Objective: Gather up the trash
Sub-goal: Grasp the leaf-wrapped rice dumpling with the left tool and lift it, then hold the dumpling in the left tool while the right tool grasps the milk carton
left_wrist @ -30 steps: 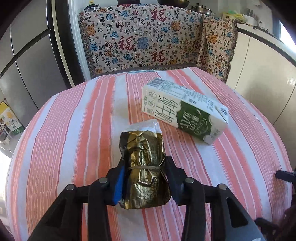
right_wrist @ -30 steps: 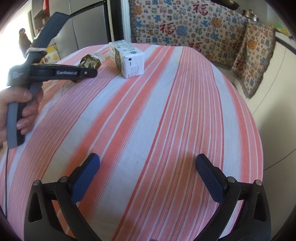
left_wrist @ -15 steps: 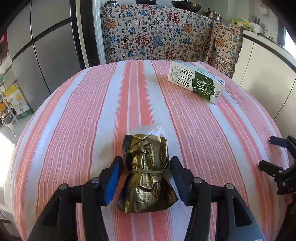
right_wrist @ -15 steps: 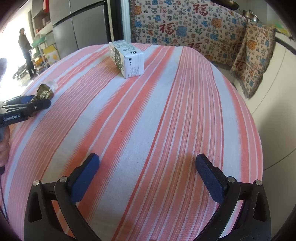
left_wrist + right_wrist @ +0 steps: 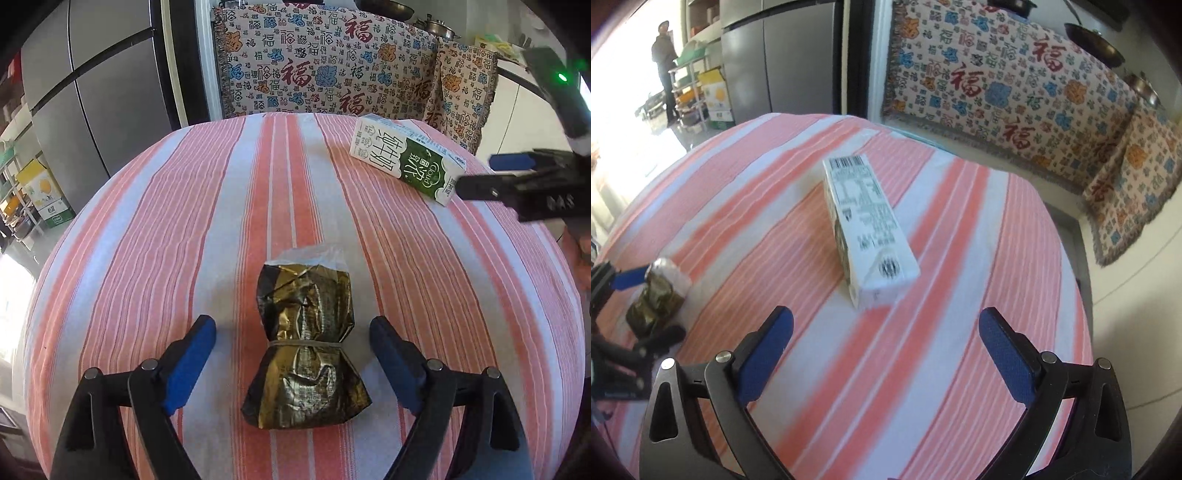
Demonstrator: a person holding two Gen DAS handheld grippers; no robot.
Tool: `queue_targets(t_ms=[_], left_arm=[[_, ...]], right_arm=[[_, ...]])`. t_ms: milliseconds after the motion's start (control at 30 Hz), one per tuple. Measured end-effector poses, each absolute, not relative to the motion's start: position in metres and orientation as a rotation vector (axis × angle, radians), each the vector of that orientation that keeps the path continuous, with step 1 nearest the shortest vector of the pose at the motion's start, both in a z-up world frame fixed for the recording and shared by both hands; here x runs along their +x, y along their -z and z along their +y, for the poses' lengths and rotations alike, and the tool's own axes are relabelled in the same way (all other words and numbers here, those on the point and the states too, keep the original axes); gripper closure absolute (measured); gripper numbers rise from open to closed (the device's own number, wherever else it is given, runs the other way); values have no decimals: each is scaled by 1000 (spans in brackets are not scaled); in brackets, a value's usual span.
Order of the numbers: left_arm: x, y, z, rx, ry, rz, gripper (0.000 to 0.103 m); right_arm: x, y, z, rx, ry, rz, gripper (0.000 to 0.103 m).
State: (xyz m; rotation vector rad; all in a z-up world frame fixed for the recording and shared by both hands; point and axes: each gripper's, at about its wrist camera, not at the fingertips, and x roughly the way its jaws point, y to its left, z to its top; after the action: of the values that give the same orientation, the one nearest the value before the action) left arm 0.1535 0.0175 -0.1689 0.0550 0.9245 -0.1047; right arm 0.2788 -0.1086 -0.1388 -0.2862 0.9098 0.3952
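Note:
A crumpled gold foil bag (image 5: 304,339), tied with a rubber band, lies on the striped tablecloth (image 5: 184,229). My left gripper (image 5: 291,343) is open, its blue pads apart on both sides of the bag, not touching it. A white and green milk carton (image 5: 406,157) lies on its side at the far right. In the right wrist view the carton (image 5: 868,229) lies just ahead of my open, empty right gripper (image 5: 886,332). The foil bag (image 5: 659,291) and the left gripper show at that view's left edge. The right gripper also shows in the left wrist view (image 5: 517,173), next to the carton.
The round table's edge drops off on all sides. A patterned blanket (image 5: 325,62) covers furniture behind the table. Grey fridge doors (image 5: 92,92) stand at the back left. A person (image 5: 666,70) stands far off in the bright doorway.
My left gripper pulled the foil bag toward the near edge, then opened and let it go. My right gripper moved forward up to the milk carton.

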Motion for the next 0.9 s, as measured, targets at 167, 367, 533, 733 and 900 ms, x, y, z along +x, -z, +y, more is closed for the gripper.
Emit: queue_targets(t_ms=[167,367,533,733,900], left_arm=[[152,169,18,52,105,924,16],[152,169,18,53,105,924,16],[152,169,19,53,106,923,16],[152,169,19,53,107,924,16],[152,169,19,53,108,924,16]], right_arm=[[300,154,-115,-51,-423,1009,62],[233,160,-185,536,-594,1116,62],[184,188,-240,596,-476,1163,38],[172,161,-237,240,-347,1046,20],[169,167,-168,-97,-321,1027,5]])
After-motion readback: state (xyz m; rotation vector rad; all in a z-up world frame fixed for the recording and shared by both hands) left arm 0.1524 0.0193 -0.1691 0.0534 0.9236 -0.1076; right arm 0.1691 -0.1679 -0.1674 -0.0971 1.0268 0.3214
